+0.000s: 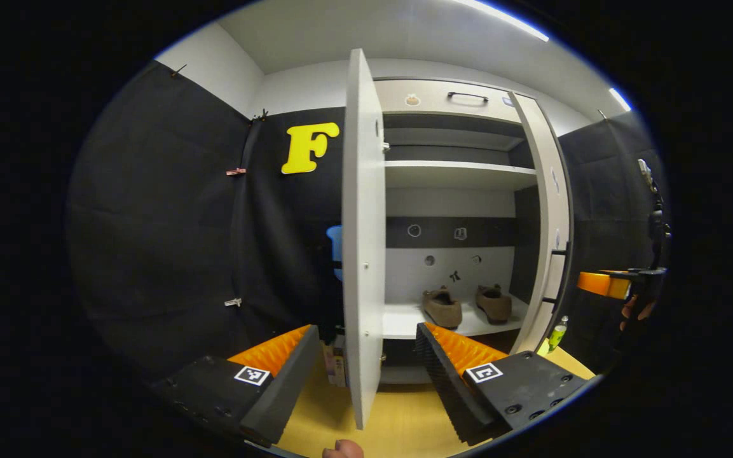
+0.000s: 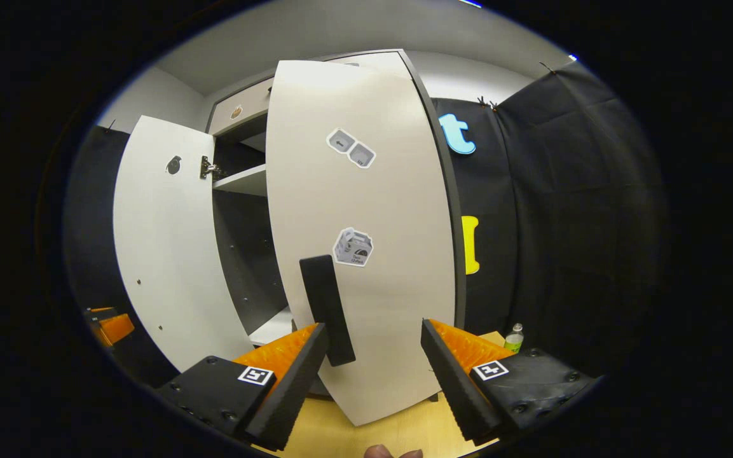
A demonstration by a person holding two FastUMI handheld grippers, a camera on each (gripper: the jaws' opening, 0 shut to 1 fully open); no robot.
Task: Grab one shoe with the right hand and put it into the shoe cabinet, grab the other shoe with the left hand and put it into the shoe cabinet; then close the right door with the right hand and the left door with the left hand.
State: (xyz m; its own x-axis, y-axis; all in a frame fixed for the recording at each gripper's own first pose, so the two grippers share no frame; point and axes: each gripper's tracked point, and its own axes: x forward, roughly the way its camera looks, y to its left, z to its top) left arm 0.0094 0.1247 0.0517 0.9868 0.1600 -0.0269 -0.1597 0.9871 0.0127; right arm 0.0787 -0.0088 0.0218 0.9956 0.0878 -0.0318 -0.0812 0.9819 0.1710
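Observation:
In the left gripper view two brown shoes (image 1: 442,307) (image 1: 494,301) sit side by side on the lower white shelf (image 1: 404,321) of the open shoe cabinet. My left gripper (image 1: 366,375) is open, its fingers either side of the edge of the left door (image 1: 361,242), not touching it. The right door (image 1: 550,229) stands open at the far side. In the right gripper view my right gripper (image 2: 372,369) is open just in front of the right door's outer face (image 2: 366,210), close to its black handle (image 2: 327,308). The right gripper (image 1: 614,283) also appears at the far right of the left gripper view.
A green bottle (image 1: 557,334) stands on the wooden floor (image 1: 398,420) by the right door, also seen as the bottle (image 2: 514,338) in the right gripper view. A blue object (image 1: 334,251) is behind the left door. Upper shelves (image 1: 458,172) hold nothing.

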